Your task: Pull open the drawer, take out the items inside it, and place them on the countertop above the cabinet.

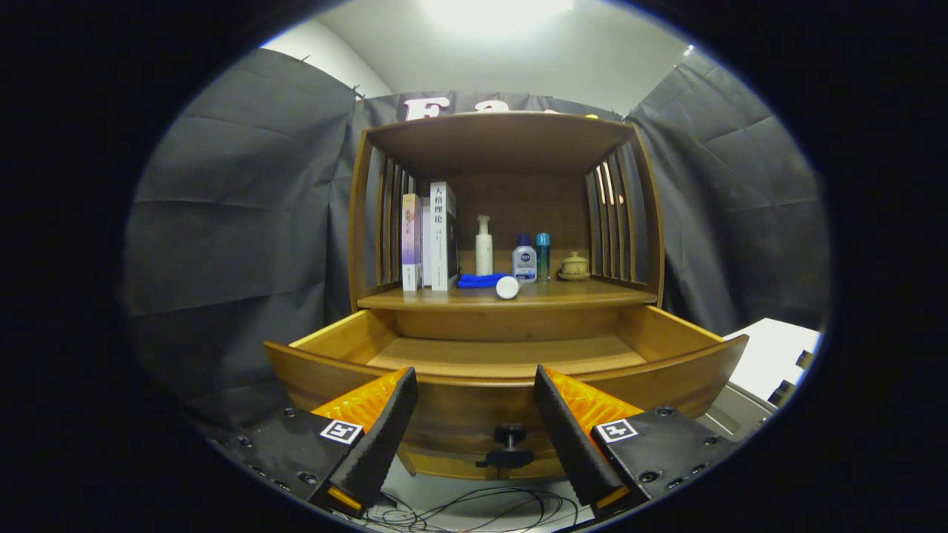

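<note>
Here's the hand-held gripper (pixel 475 385), fingers spread wide with nothing between them, hanging just in front of the drawer (pixel 503 370). That drawer is pulled well out of the wooden cabinet (pixel 503 141), a warm brown box with a curved front, and what shows of its floor is bare wood. A dark knob (pixel 509 437) sticks out of the drawer front, low in the gap between the two fingers. Above the drawer, the worktop (pixel 578 296) carries quite a line-up: books (pixel 429 237) standing upright, the tallest spine printed with large Chinese characters, the neighbours' lettering too small to make out. Next comes a tall white pump bottle (pixel 483 246), then a small clear bottle with a blue label (pixel 524 263), its writing too small to read, and a teal bottle (pixel 543 255) just beside it. A little lidded ceramic cup (pixel 574 265) sits towards the slatted side. In front, a blue cloth (pixel 480 280) lies flat, with a white round object (pixel 507 287) touching its end. Thin cables (pixel 474 511) loop on the floor below.
</note>
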{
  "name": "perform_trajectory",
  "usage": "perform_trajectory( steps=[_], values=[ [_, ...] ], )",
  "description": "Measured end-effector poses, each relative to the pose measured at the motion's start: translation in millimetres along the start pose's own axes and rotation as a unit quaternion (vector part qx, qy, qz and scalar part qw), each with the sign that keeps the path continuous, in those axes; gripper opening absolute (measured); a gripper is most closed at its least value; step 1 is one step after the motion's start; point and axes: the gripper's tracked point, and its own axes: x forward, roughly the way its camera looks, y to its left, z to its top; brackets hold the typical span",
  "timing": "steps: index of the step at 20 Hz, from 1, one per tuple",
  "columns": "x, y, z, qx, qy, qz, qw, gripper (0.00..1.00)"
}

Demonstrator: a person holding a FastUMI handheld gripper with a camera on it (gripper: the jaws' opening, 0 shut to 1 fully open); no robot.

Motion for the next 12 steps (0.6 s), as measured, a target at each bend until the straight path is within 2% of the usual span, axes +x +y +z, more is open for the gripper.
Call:
perform_trajectory(
  steps=[3,7,12],
  values=[
    [3,-4,-13,0.012,0.017,-0.014,1.000,0.98],
    [4,-7,-31,-0.010,0.043,-0.023,0.999,0.99],
    [6,-18,-43,-0.005,0.061,-0.042,0.997,0.99]
  ],
)
